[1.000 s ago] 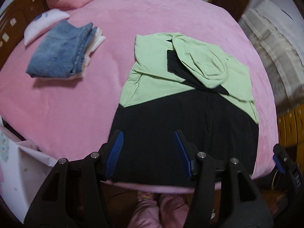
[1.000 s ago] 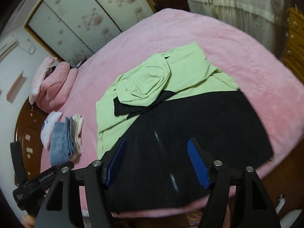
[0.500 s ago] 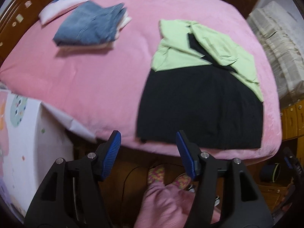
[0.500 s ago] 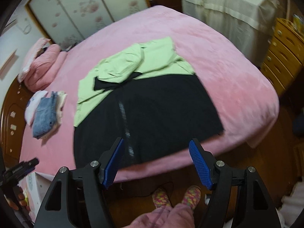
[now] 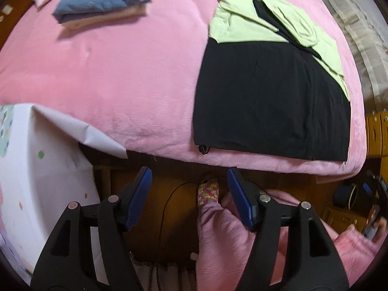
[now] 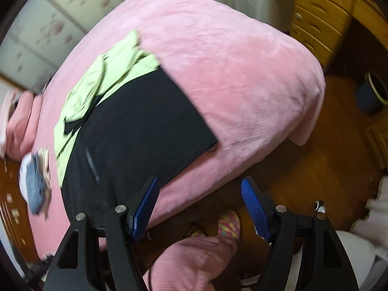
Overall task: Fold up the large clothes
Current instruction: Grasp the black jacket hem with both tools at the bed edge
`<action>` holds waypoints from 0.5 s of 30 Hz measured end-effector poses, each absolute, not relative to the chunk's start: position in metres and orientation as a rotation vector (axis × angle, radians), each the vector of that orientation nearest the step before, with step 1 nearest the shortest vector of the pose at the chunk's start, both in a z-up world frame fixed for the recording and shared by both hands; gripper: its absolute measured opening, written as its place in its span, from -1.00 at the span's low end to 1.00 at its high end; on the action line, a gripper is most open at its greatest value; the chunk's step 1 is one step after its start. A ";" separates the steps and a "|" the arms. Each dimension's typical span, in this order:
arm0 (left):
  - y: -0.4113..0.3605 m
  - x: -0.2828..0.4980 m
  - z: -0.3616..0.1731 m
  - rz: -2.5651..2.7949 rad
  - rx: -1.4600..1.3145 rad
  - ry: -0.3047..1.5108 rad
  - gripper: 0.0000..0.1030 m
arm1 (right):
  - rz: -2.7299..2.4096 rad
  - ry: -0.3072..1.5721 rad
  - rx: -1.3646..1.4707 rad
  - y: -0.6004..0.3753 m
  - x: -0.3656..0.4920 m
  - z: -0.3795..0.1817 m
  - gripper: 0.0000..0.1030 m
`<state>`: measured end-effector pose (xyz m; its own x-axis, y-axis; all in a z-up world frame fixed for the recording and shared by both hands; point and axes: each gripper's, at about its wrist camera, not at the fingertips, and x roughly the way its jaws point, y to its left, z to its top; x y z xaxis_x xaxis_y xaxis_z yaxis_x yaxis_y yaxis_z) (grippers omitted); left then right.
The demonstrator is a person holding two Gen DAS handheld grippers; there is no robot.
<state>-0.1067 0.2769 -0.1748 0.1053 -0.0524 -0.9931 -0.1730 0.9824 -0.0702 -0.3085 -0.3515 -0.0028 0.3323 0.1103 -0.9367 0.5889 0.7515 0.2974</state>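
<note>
A large black and light-green garment [image 5: 269,92] lies flat on the pink bed [image 5: 121,72], its black hem at the near edge. It also shows in the right wrist view [image 6: 135,131]. My left gripper [image 5: 189,194] is open and empty, held off the bed over the floor, below and left of the hem. My right gripper [image 6: 200,206] is open and empty, past the bed's near edge, right of the hem.
Folded jeans on a small stack of clothes [image 5: 104,0] lie at the bed's far left. A white patterned sheet [image 5: 36,157] hangs at the left. My pink-clad legs and socks [image 5: 208,191] stand below. Wooden drawers [image 6: 317,17] and a dark bin [image 6: 371,94] are at the right.
Both grippers have pulled back from over the garment's black hem to beyond the bed's near edge. The garment lies as before. Both stay open.
</note>
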 end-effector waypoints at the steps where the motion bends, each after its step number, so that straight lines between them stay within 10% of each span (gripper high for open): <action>1: 0.278 -0.100 -0.181 0.065 -0.192 1.475 0.21 | -0.352 1.228 0.701 -0.361 -0.305 -0.011 0.37; 15: 0.293 0.000 -0.243 0.159 -0.316 1.655 0.26 | -0.115 1.511 0.479 -0.383 -0.174 -0.094 0.28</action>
<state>-0.0004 0.2934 -0.2431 -0.0817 -0.1114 -0.9904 -0.2984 0.9509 -0.0823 -0.1738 -0.3835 -0.0940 0.0736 0.2192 -0.9729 0.3641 0.9023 0.2308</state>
